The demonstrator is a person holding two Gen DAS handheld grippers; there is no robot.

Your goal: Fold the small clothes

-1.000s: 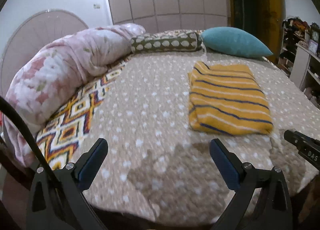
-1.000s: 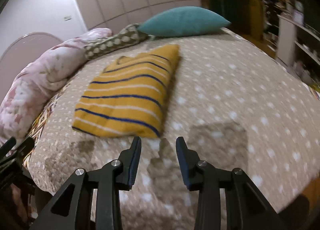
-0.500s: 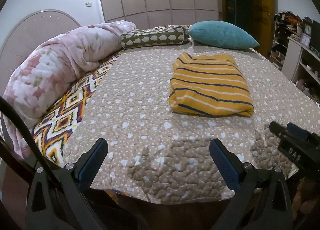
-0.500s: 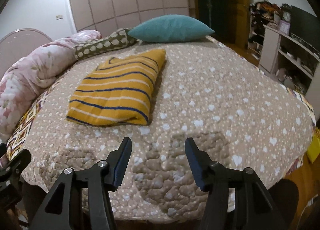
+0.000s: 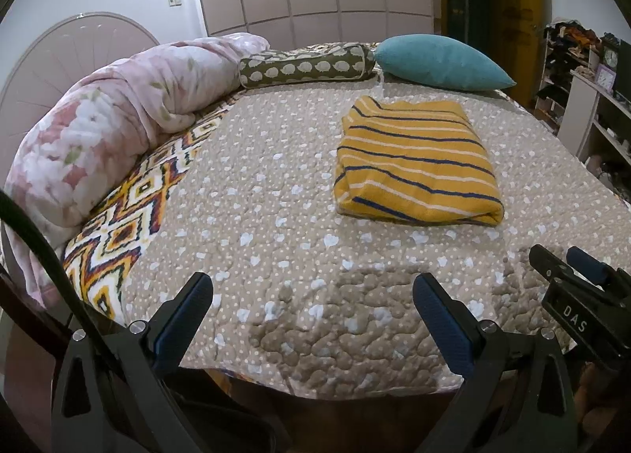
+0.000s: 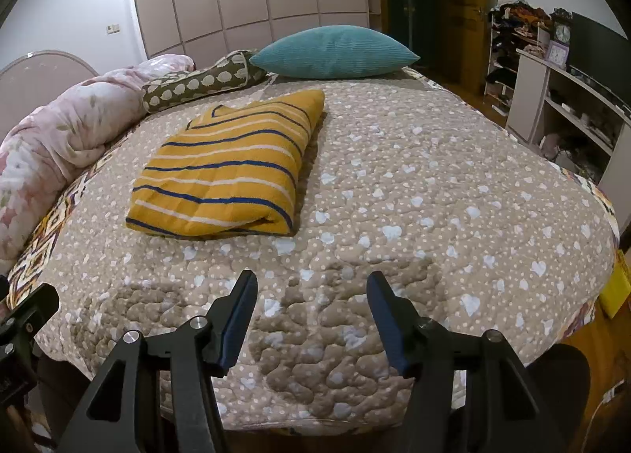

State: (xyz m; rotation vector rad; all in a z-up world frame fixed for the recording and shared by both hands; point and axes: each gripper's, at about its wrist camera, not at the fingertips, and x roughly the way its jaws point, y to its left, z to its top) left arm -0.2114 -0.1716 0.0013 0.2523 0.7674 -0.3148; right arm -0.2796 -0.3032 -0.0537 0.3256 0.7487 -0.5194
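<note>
A yellow garment with blue and white stripes (image 5: pixel 414 165) lies folded into a flat rectangle on the bed, and also shows in the right wrist view (image 6: pixel 228 173). My left gripper (image 5: pixel 311 287) is open and empty, above the bed's near edge, well short of the garment. My right gripper (image 6: pixel 311 283) is open and empty, also above the near edge, to the garment's lower right. The right gripper shows at the right edge of the left wrist view (image 5: pixel 572 267).
The bed has a beige quilt with white hearts (image 6: pixel 434 185). A rolled pink floral duvet (image 5: pixel 110 129) lies along the left. A patterned bolster (image 5: pixel 303 68) and a teal cushion (image 5: pixel 437 62) lie at the head. White shelves (image 6: pixel 564 106) stand at the right.
Both grippers have pulled back from the garment toward the bed's near edge. The right gripper's jaws have opened wider. The garment has stayed in place.
</note>
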